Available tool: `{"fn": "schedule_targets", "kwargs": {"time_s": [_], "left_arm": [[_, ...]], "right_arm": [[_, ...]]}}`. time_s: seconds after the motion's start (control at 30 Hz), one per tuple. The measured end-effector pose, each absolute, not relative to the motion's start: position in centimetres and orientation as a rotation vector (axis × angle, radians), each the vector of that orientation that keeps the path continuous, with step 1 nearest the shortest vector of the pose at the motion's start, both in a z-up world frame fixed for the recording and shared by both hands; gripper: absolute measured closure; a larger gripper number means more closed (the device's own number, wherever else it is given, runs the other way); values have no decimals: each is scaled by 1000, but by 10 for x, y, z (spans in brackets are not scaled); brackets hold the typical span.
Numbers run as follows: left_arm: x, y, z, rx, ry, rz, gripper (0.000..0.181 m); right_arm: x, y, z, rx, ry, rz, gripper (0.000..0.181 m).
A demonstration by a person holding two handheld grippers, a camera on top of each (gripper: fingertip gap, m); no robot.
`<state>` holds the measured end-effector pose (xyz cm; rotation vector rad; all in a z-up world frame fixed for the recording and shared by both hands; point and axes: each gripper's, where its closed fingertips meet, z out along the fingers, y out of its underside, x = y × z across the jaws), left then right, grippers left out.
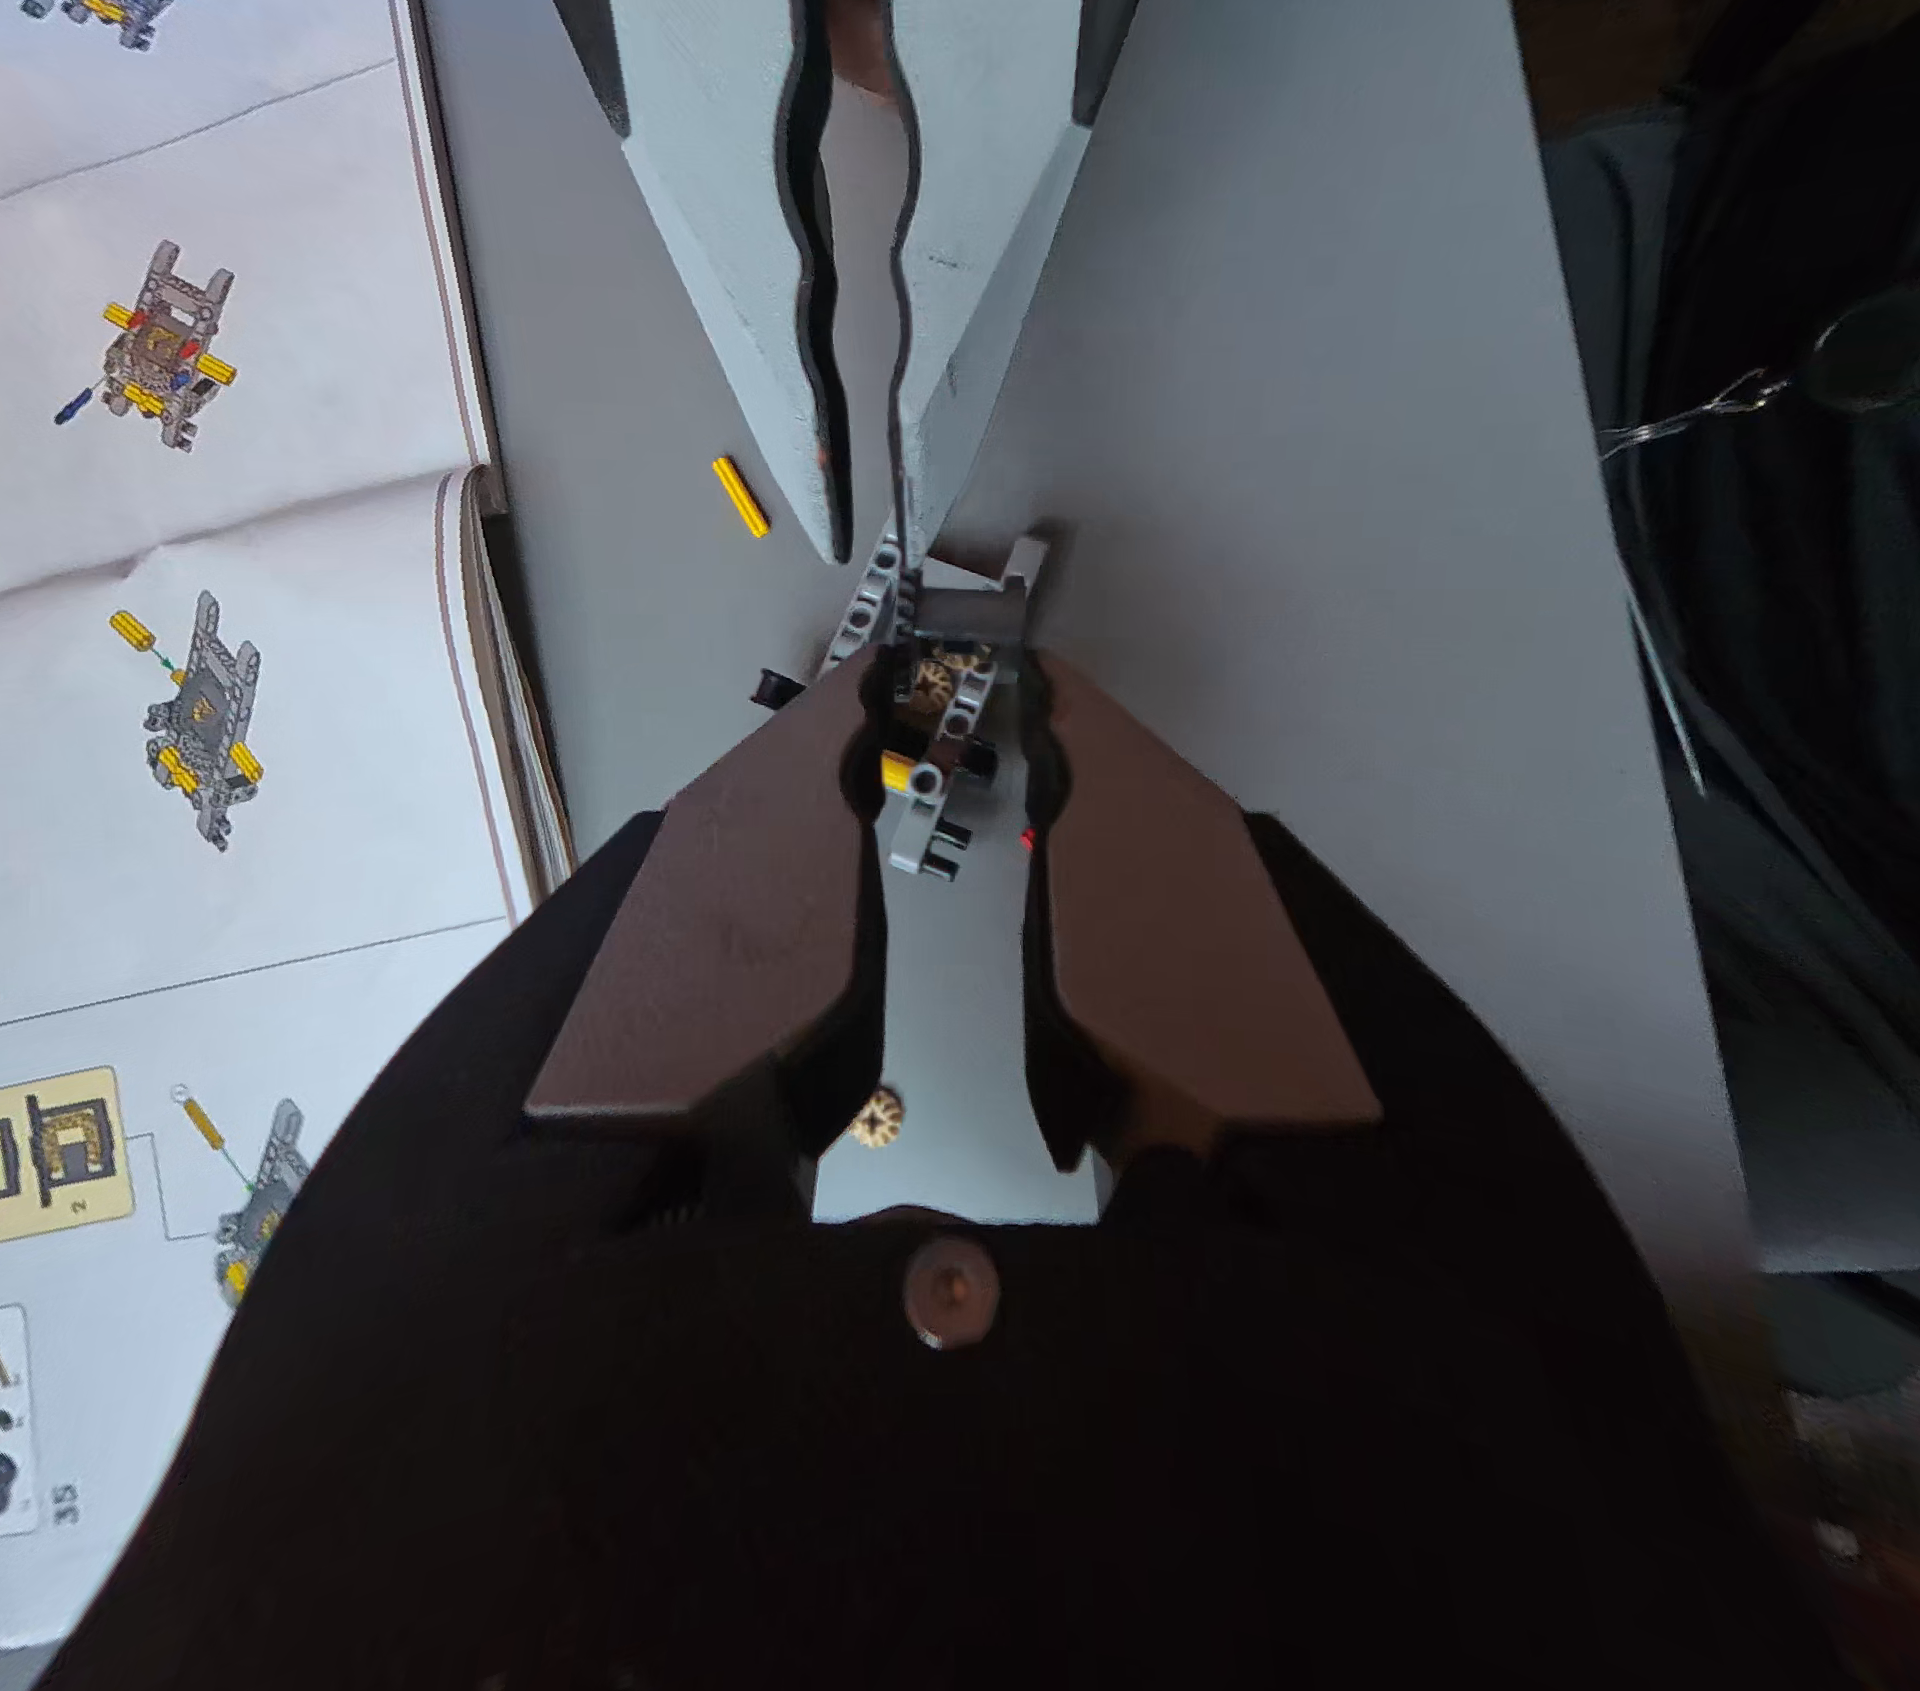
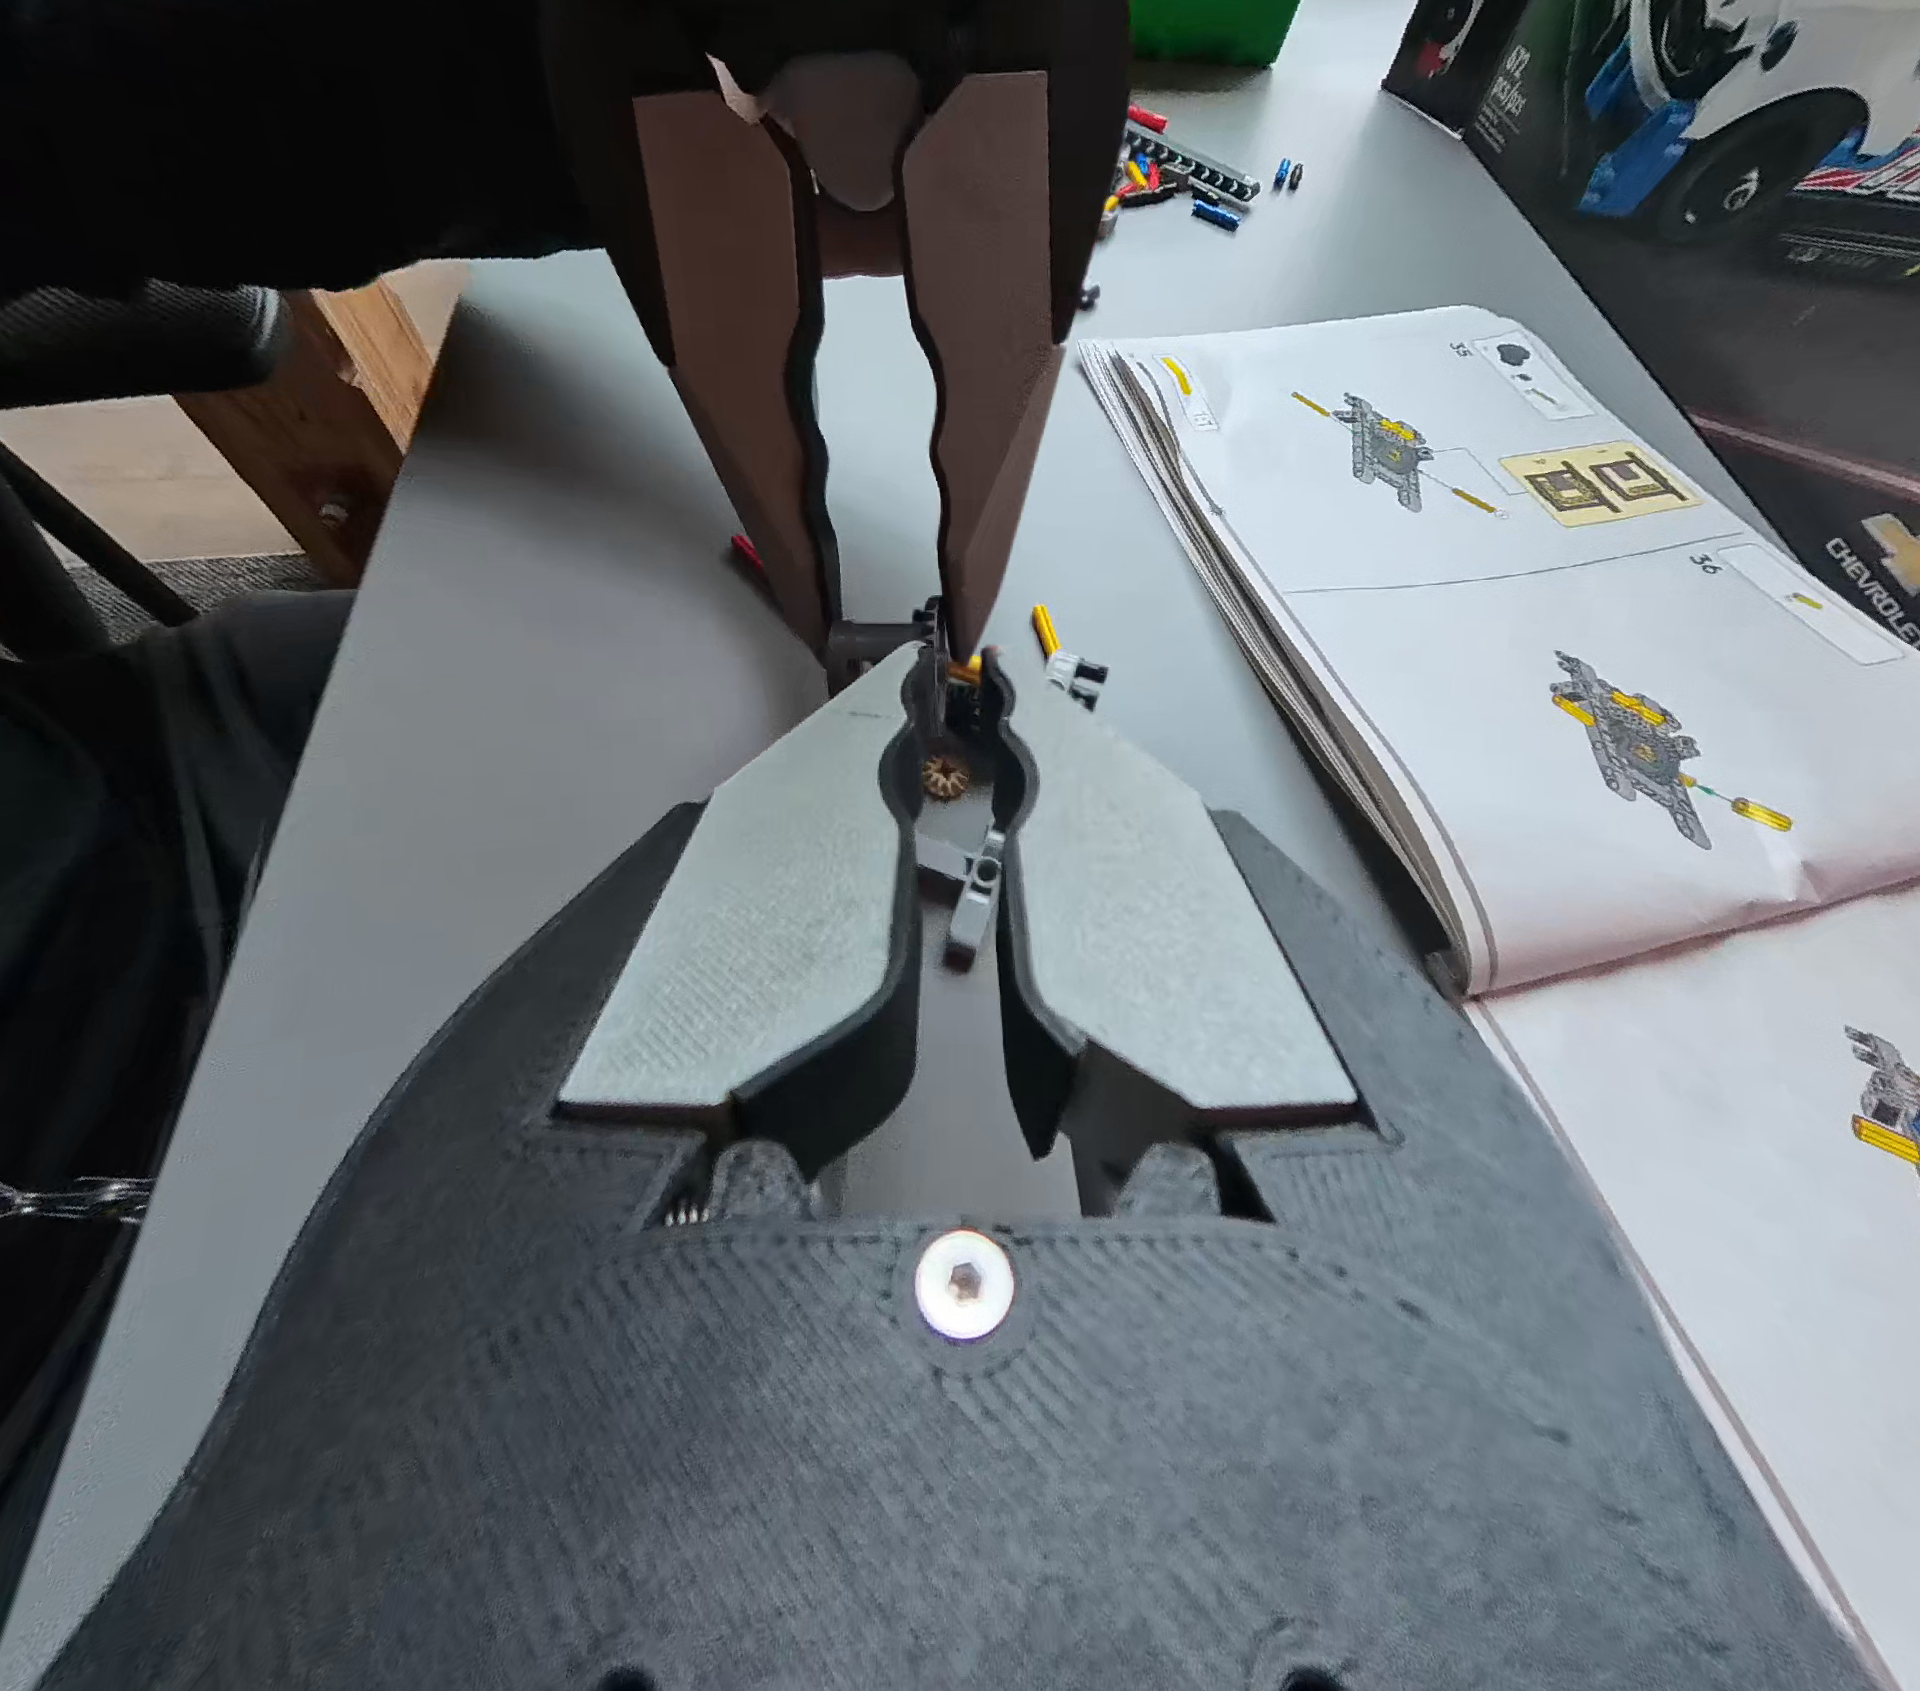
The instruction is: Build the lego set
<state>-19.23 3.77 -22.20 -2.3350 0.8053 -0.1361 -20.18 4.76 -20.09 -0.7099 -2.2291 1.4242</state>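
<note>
Between the brown fingers of the left gripper point(image 1: 951, 685) sits the small grey lego assembly point(image 1: 935, 737), low over the grey table point(image 1: 1299, 498); those fingers stand slightly apart alongside it, and whether they truly pinch it I cannot tell. From the far side the grey-fingered right gripper point(image 1: 871, 545) meets the same assembly, its tips drawn nearly together on the near end of the frame, apparently clamped there.

Going left to right in the left wrist view: the open instruction booklet point(image 1: 208, 498), a loose yellow axle point(image 1: 741, 497) just beside the right gripper's tip, then the assembly.

Progress looks early. A gear point(image 1: 940, 683) and a yellow piece already sit in the frame, but the axle is unfitted, a tan gear point(image 1: 878, 1122) lies loose, and spare parts point(image 2: 1174, 176) wait far off.
</note>
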Motion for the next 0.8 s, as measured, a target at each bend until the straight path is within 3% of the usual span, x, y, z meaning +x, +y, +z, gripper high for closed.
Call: {"fn": "schedule_targets", "kwargs": {"time_s": [0.13, 0.37, 0.8], "left_arm": [[-202, 40, -227, -2342, 807, -127, 160], [-228, 23, -223, -2305, 742, -120, 160], [-235, 21, -220, -2272, 747, -146, 161]], "right_arm": [[-205, 64, -208, -732, -2230, 1397, 172], [-201, 51, -242, -587, -2363, 1095, 181], [-208, 38, -260, -558, -2487, 988, 173]]}}
